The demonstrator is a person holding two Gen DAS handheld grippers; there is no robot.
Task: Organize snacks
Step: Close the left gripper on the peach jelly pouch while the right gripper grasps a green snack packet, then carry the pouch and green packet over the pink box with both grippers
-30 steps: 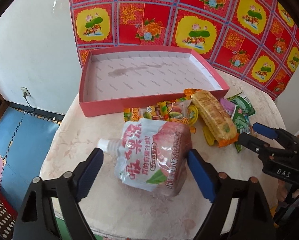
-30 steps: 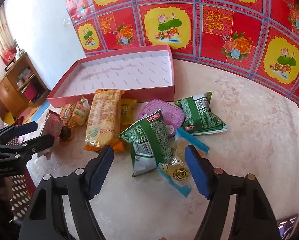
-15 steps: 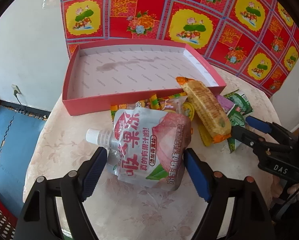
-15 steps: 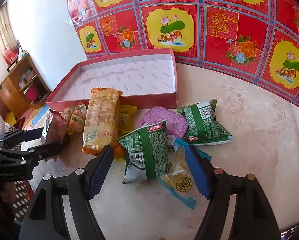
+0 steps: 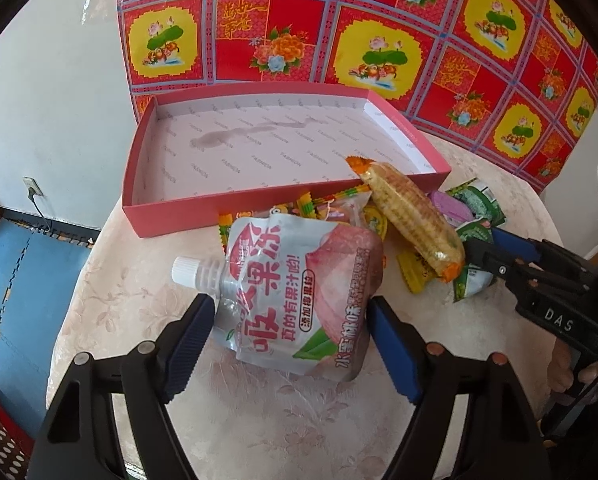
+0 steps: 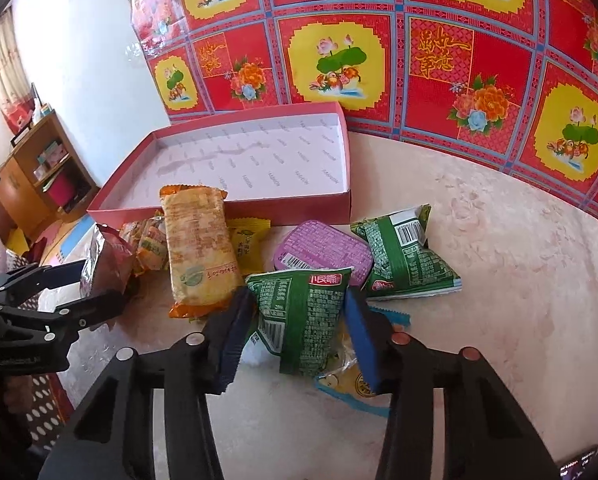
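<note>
**Both grippers closing on snacks beside the empty pink box**

The left gripper (image 5: 289,320) straddled a silver spouted jelly pouch printed with a pink peach (image 5: 299,292). Its blue pads touched the pouch's lower edges on either side, apparently pinching it. The pouch's long axis ran away from the jaws, slightly leftward, with the white screw cap (image 5: 186,270) off to the left. Large red Chinese characters covered its face; I could not read the brand with confidence.

Beyond the pouch lay the shallow pink cardboard box (image 5: 171,224), with nothing in it and a repeated grey "FASHION" print on its lining. It sat straight ahead of the left gripper, which looked nearer to it than the right.

To the right, the long orange-ended cracker packet (image 6: 199,248) leaned on the box's front wall. The right gripper (image 6: 295,328) bracketed a green foil pillow bag (image 6: 299,316), pads pressed against its two sides, barcode facing the camera. A purple sealed tub (image 6: 323,246) and a second green bag (image 6: 403,256) lay just behind. The right gripper's body read "DAS".
</note>
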